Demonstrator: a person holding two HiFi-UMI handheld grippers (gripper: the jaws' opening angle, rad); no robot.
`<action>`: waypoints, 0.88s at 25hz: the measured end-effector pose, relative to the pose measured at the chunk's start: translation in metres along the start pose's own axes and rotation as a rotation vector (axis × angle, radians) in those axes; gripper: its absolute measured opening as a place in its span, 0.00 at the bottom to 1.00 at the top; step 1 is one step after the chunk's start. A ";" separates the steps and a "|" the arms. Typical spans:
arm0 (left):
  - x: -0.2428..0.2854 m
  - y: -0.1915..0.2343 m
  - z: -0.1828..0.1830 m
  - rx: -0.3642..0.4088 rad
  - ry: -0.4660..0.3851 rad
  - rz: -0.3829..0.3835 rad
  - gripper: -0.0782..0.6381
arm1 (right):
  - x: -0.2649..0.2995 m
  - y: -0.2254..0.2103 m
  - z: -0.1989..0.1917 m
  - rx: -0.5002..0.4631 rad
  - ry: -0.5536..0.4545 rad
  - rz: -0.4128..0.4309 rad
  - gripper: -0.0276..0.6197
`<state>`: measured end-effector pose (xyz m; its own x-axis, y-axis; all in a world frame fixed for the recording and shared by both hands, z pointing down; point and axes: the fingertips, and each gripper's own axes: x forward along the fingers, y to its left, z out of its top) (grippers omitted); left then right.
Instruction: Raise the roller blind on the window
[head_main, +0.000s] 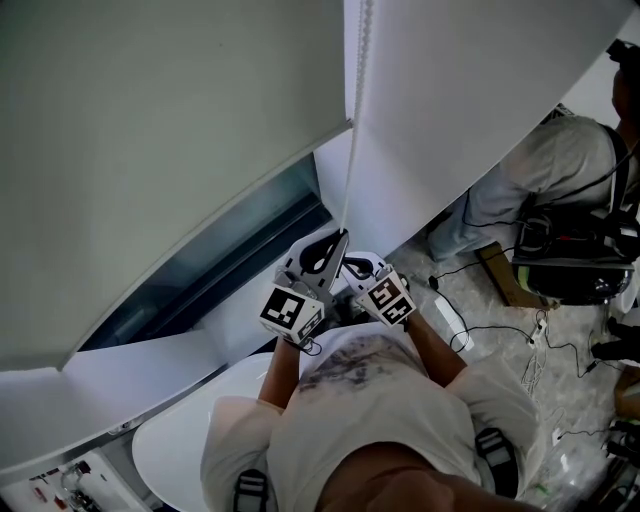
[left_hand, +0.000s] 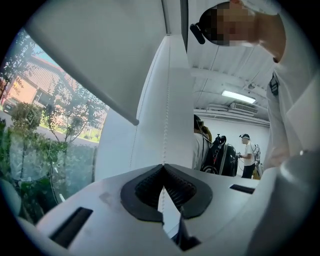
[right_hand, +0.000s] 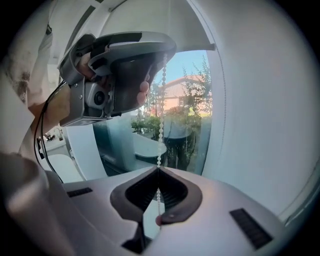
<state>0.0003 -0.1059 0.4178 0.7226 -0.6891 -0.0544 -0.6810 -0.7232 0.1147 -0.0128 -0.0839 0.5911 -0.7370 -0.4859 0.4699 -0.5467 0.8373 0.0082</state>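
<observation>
My left tool (left_hand: 163, 168) is pinched shut on the chain (left_hand: 167, 120), which runs straight up from its tips beside the partly lowered blind (left_hand: 95, 55). My right tool (right_hand: 158, 169) is clamped on the same chain, lower down. The right gripper view shows the left tool above it on the chain, against the window (right_hand: 187, 112); only the head view shows both tools close together under the blind's edge.
</observation>
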 end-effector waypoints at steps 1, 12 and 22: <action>-0.001 0.001 -0.007 0.000 0.012 0.002 0.12 | 0.002 0.001 -0.006 -0.001 0.015 0.004 0.14; -0.007 0.007 -0.021 -0.010 0.028 0.009 0.12 | -0.010 0.012 -0.002 0.006 -0.030 0.040 0.14; -0.004 0.015 -0.022 -0.012 0.019 0.014 0.12 | -0.063 -0.006 0.093 0.039 -0.278 -0.006 0.14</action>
<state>-0.0100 -0.1132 0.4420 0.7152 -0.6981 -0.0335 -0.6898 -0.7127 0.1274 0.0003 -0.0816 0.4789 -0.8116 -0.5451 0.2101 -0.5621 0.8266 -0.0268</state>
